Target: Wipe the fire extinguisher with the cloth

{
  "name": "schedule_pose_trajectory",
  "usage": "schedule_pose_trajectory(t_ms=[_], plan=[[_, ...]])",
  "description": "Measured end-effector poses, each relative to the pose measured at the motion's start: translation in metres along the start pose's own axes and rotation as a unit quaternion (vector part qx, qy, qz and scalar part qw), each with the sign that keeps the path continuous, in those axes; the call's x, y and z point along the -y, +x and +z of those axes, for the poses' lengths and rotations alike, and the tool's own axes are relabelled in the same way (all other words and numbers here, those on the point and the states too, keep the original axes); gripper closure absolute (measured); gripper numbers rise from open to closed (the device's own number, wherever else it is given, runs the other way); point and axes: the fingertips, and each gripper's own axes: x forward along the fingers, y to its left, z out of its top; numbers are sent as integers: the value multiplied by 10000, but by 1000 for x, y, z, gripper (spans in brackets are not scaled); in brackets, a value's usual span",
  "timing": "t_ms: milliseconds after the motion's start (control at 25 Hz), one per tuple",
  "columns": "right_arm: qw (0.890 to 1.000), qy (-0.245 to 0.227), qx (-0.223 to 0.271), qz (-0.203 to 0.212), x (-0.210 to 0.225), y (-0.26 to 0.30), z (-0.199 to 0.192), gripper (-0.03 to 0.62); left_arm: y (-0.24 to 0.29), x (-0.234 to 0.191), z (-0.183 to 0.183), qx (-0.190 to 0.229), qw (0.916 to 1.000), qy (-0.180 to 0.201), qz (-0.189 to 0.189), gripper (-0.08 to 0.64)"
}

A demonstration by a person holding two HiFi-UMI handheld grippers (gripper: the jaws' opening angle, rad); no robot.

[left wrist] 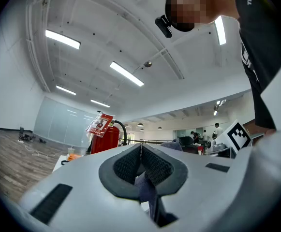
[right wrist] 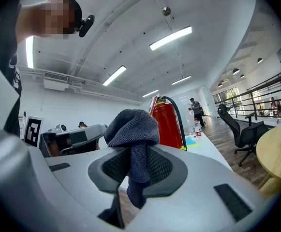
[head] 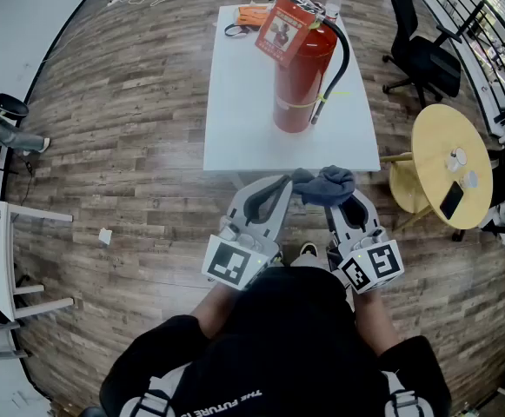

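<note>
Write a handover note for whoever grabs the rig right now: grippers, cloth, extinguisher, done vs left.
Left hand-held gripper: shut on one end of the cloth.
Right hand-held gripper: shut on the cloth too, with a bunch bulging above its jaws.
Cloth: held between both grippers, by the near edge of the white table, not touching the fire extinguisher.
Fire extinguisher: upright farther back on the table, tag at its neck.
Done: cloth is in hand.
Left: bring the cloth to the cylinder and wipe; no contact yet.

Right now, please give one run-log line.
left gripper: shut on cloth | right gripper: shut on cloth | extinguisher: upright on table, untouched
</note>
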Motion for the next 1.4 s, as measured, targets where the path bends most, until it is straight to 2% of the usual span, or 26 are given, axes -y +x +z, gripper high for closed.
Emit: schedule_pose_trajectory(t_ms=[240, 440, 640, 720, 800, 880, 1000, 1200, 1400], plan=[[10000, -82, -14, 35, 1, 13, 1, 512, 0, -11, 0, 18, 10000, -68, 49, 538], [10000, -52, -72, 16, 1, 18, -3, 512, -1, -15, -8, -16, 9999, 101, -17, 538], [9988, -188, 63, -456, 13, 19, -1, 514, 0, -20, -13, -81, 10000, 5, -5, 538], [9983, -42, -26, -588, 17, 22, -4, 514, 2, -21, -17, -121, 9999, -16, -23, 538], [9988, 206, -73, -430, 19, 26, -5, 512, 7, -23, -19, -131, 9999, -46, -40, 538], [9995, 259, -30, -186, 20, 29, -2, 514, 14, -26, -20, -112, 9999, -72, -66, 538], [10000, 3, -19, -75, 28, 34, 2, 512, 26, -34, -24, -151, 9998, -84, -82, 538], [10000, 42, 13, -55, 57, 49, 9, 512, 53, -50, -23, -91, 9999, -65, -56, 538], [9993, -263, 259, 2, 105, 78, 45, 514, 103, -74, -18, -153, 9999, 18, 58, 538]])
